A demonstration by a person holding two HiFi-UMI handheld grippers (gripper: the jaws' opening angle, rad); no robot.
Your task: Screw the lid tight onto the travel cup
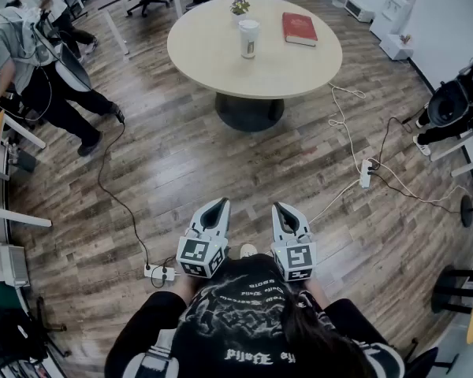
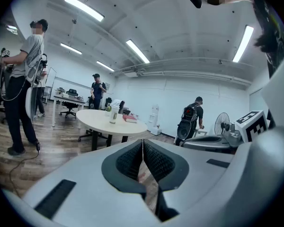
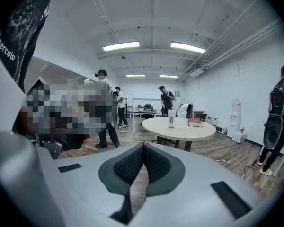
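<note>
A white travel cup (image 1: pixel 248 38) with its lid on stands upright on a round beige table (image 1: pixel 221 61) far ahead of me; the same cup (image 2: pixel 114 114) (image 3: pixel 171 117) shows small in both gripper views. My left gripper (image 1: pixel 223 203) and right gripper (image 1: pixel 281 208) hang side by side over the wood floor, close to my body and well short of the table. Both point toward the table. Each has its jaws pressed together with nothing between them, as the left gripper (image 2: pixel 142 142) and right gripper (image 3: pixel 143 146) show in their own views.
A red book (image 1: pixel 299 28) and a small plant (image 1: pixel 240 7) share the table. Cables and a power strip (image 1: pixel 365 173) lie on the floor to the right; another strip (image 1: pixel 160 272) lies near my feet. A person (image 1: pixel 31 69) stands at the left by desks. A scooter (image 1: pixel 457 101) is parked at the right.
</note>
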